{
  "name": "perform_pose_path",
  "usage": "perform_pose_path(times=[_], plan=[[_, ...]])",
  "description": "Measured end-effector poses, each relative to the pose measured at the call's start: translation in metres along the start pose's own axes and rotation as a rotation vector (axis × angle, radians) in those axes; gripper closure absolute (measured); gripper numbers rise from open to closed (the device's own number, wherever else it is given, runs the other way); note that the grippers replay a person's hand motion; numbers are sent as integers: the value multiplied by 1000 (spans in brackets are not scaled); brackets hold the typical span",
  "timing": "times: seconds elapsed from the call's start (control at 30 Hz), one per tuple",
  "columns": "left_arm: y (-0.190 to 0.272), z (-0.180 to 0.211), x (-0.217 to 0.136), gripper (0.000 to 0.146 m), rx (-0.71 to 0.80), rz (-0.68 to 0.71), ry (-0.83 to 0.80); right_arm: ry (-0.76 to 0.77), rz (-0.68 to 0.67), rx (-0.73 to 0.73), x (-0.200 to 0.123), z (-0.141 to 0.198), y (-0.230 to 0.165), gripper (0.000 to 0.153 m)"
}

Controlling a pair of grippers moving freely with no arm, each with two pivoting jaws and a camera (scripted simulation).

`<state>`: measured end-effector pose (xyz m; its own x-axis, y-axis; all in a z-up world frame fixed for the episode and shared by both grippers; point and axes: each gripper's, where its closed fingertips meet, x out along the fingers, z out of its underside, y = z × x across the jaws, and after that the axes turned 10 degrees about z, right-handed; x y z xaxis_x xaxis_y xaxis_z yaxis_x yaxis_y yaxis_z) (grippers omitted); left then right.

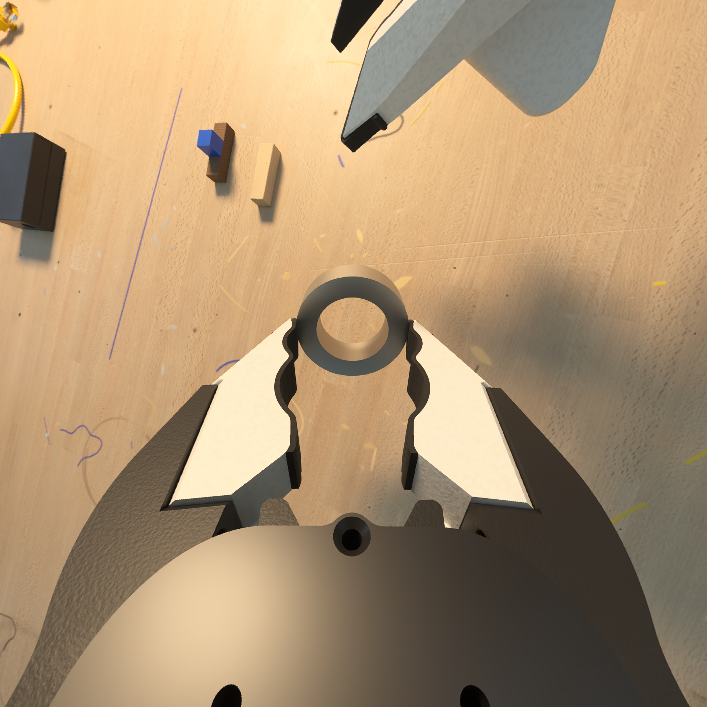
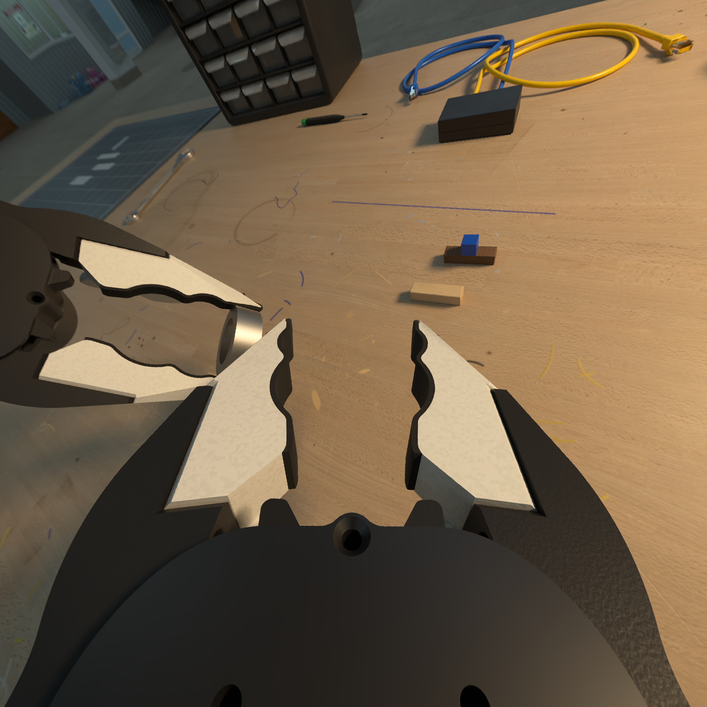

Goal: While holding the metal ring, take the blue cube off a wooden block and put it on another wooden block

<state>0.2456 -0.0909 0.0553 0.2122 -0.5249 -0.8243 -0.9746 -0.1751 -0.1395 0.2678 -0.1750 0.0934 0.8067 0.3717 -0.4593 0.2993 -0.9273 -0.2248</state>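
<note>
My left gripper (image 1: 351,325) is shut on the metal ring (image 1: 351,357), gripping it by its sides above the table; the ring also shows in the right wrist view (image 2: 245,331), held by the left gripper (image 2: 239,340). The blue cube (image 1: 209,142) sits on a dark wooden block (image 1: 221,153), also in the right wrist view: cube (image 2: 469,245), dark block (image 2: 470,255). A light wooden block (image 1: 266,175) (image 2: 437,294) lies beside it, bare. My right gripper (image 2: 351,325) is open and empty, well short of the blocks; it shows at the top of the left wrist view (image 1: 350,95).
A black box (image 2: 480,114) lies beyond the blocks, with yellow (image 2: 566,53) and blue (image 2: 455,63) cables. A drawer cabinet (image 2: 267,53), a screwdriver (image 2: 333,119) and a wrench (image 2: 160,185) are at the far left. The table edge runs along the left.
</note>
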Motion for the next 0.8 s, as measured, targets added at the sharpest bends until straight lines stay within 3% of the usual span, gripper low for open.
perform_pose_path(times=[0.3, 0.6, 0.8], plan=[[0, 3, 1, 89, 1, -13, -15, 5, -30, -6, 1, 4, 1, 94], [2, 1, 0, 89, -5, 0, -14, 18, -96, 85, -3, -2, -6, 83], [1, -1, -1, 89, 24, -36, -36, 15, -30, 84, -2, -1, 0, 89]])
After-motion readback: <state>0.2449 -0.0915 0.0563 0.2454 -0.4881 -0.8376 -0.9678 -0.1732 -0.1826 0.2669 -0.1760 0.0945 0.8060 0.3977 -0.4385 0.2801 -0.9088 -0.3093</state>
